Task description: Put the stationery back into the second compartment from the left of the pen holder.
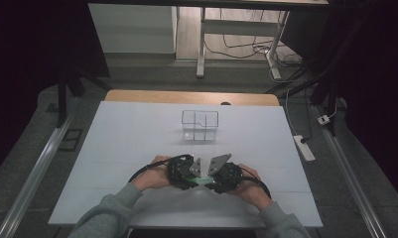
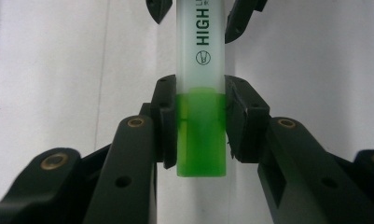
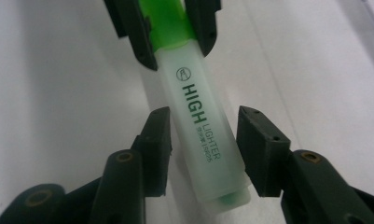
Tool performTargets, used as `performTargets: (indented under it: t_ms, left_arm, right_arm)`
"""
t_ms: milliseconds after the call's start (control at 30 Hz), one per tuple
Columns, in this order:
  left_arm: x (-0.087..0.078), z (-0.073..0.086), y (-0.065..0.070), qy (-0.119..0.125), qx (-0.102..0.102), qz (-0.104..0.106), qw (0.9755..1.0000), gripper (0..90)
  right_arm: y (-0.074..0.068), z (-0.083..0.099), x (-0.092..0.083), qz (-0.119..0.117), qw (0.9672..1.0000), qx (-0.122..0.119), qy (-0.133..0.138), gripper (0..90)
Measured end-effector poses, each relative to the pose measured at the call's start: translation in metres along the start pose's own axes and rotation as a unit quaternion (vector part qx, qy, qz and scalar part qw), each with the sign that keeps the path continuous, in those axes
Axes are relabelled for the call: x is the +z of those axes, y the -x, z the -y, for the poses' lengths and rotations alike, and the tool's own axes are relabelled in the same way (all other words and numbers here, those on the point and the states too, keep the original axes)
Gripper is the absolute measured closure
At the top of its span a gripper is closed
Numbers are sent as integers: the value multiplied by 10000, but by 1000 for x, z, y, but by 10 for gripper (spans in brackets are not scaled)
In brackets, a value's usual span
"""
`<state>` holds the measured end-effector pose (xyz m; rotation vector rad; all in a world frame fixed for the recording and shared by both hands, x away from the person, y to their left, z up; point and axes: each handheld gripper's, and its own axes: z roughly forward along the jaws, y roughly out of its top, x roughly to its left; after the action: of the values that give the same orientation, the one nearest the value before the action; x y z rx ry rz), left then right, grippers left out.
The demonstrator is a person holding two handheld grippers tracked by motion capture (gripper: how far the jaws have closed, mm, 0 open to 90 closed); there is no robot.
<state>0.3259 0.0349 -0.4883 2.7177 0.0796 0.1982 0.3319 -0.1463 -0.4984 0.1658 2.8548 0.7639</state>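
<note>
High view: a person's two hands meet near the front edge of the white bench (image 1: 137,129), the left gripper (image 1: 189,174) and right gripper (image 1: 214,178) facing each other with a green highlighter (image 1: 202,181) bridging them. A clear divided organiser box (image 1: 200,125) stands well apart, farther back on the bench.

Left gripper view: the left gripper's (image 2: 201,126) jaws are closed firmly on the highlighter's (image 2: 201,70) bright green cap (image 2: 201,135), pads pressed against both its sides. The frosted barrel runs away from the camera toward the tips of the other gripper at the top.

Right gripper view: the right gripper's (image 3: 203,140) jaws stand partly open around the frosted barrel (image 3: 201,140). The left pad sits at or just beside the barrel, while a clear gap remains on the other side, so nothing is clamped here yet. The barrel lies slightly skewed between the pads, its far end at the bottom of the picture.

The step in hand looks like uncapping. To do it well, the right jaws should close squarely on the barrel's flat sides, a little short of the cap seam, with the barrel centred first so it does not twist. Then both hands should pull straight apart along the pen's axis, keeping it level, without bending at the joint.
</note>
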Motion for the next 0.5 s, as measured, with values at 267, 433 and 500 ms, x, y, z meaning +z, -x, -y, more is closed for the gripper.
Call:
performTargets:
  t_ms: [267,433,500]
  left_arm:
    - [-5,4,-2,240,-28,12,9997,639]
    - [-11,12,-10,619,-614,-252,9959,521]
    - [-14,18,-14,834,-861,-289,9924,475]
  right_arm:
    - [-5,0,2,-138,9992,-360,-81,641]
    - [0,3,-5,-35,9997,-132,214,651]
    - [3,5,-9,14,9995,-25,326,651]
